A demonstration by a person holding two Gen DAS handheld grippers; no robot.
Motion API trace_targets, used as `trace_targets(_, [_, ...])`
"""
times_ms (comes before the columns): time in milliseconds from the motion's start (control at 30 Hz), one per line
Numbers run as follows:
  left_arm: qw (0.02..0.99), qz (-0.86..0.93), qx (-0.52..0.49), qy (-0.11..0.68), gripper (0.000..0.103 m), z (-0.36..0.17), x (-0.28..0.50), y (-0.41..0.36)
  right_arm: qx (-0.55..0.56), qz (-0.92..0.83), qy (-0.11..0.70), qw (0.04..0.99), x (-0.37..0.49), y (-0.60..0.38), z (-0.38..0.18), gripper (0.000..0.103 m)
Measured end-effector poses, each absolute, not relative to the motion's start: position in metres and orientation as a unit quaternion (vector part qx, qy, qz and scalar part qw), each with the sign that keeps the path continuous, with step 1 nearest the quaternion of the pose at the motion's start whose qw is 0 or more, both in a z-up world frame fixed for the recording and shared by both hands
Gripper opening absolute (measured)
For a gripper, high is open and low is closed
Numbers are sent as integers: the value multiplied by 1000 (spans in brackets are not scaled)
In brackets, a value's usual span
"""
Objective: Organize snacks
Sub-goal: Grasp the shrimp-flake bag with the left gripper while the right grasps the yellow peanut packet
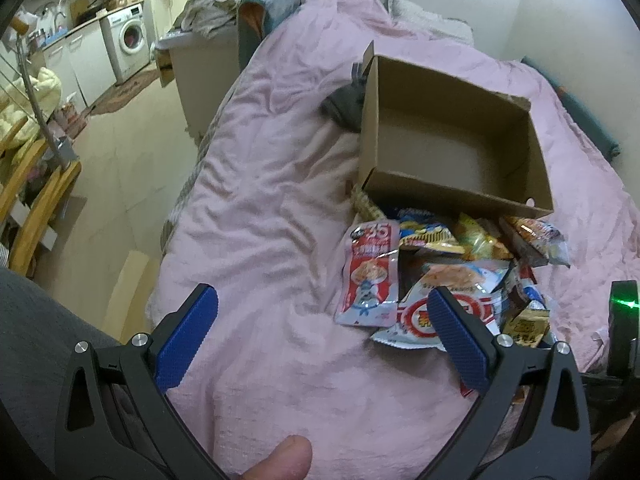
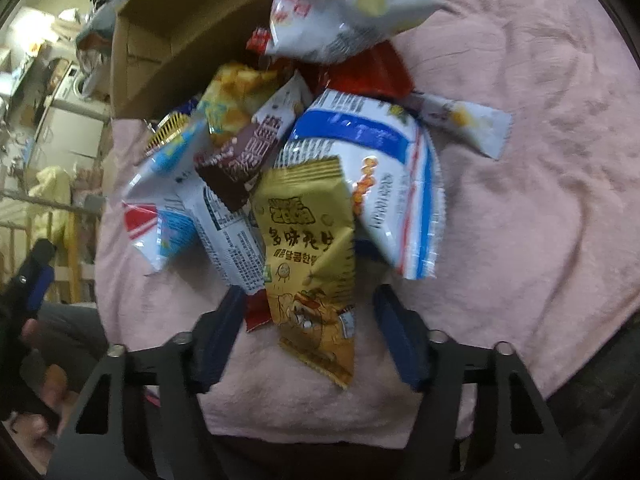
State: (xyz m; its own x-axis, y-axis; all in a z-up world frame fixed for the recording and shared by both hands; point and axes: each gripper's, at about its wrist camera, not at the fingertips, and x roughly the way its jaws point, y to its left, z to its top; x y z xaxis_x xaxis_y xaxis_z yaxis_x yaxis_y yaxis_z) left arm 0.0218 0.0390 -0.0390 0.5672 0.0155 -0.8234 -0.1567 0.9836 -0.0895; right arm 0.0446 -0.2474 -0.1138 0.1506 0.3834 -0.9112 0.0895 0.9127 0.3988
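A pile of snack packets (image 1: 452,276) lies on a pink blanket (image 1: 260,208) in front of an open, empty cardboard box (image 1: 452,136). My left gripper (image 1: 322,304) is open and empty, low over the blanket left of the pile, its right finger over the pile's near edge. In the right wrist view my right gripper (image 2: 310,304) is open, its blue fingers on either side of a gold packet (image 2: 312,260) at the pile's near edge, not closed on it. White-and-blue packets (image 2: 384,168), a brown packet (image 2: 240,160) and the box (image 2: 160,52) lie beyond.
The bed's left edge drops to a beige floor (image 1: 120,152). A grey bin (image 1: 204,72) stands by the bed, a washing machine (image 1: 128,36) farther back. A wooden chair (image 1: 36,200) is at far left. A wall is behind the box.
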Motion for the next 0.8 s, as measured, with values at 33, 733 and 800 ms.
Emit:
trace_targets(33, [881,52,-74,465,103,-40,23,39,179,100,645,736,45,-246,-112,45])
trace_targets(733, [799,-57,-61,595,103,-78,86,-15,211,166,526,807,53,-287,-38,40])
trace_targets(800, [786,-79,-63,609,103,-83,95,-23,220,168,529,802,51,-287,-45,40])
